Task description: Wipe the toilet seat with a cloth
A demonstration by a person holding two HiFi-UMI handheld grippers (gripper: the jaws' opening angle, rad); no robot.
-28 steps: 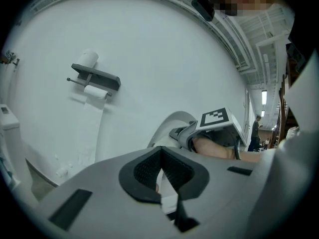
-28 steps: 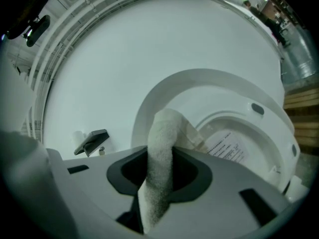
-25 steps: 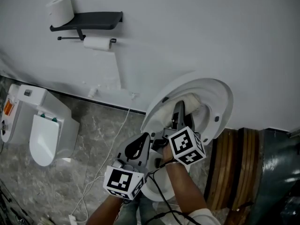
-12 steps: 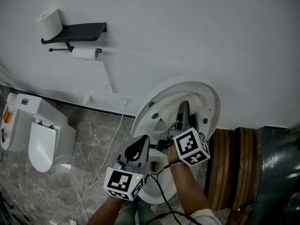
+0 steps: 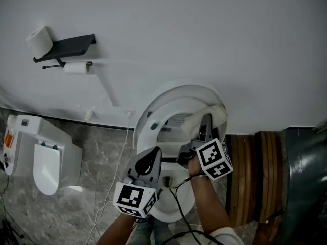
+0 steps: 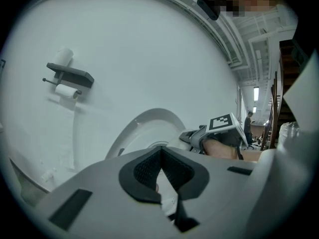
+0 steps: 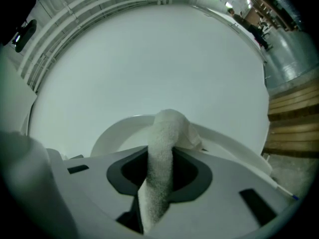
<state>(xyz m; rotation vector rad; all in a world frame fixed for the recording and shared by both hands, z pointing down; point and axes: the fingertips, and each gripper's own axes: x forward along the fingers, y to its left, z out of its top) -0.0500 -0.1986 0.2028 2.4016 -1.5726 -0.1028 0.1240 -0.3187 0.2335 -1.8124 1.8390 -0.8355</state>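
The white toilet seat [image 5: 158, 117] stands raised against the wall, above the bowl [image 5: 176, 200]. A white cloth [image 5: 196, 117] lies pressed on the seat's upper right rim, with my right gripper [image 5: 206, 122] shut on it. In the right gripper view the cloth [image 7: 166, 133] runs up between the closed jaws of that gripper [image 7: 160, 183] and bunches against the seat [image 7: 112, 136]. My left gripper [image 5: 153, 154] hovers over the bowl's left side, shut and empty. In the left gripper view its jaws [image 6: 162, 169] meet in front of the seat [image 6: 142, 128], clear of it.
A dark wall shelf [image 5: 66, 46] carries a paper roll [image 5: 40, 39], with a second roll [image 5: 76, 68] hanging under it. A white lidded bin [image 5: 43, 157] stands on the floor at left. Wooden slats [image 5: 250, 172] flank the toilet at right. A white cable [image 5: 115, 172] trails over the floor.
My right gripper has slid the cloth rightward along the raised seat's rim. The left gripper has drifted with it but stays shut and empty over the bowl.
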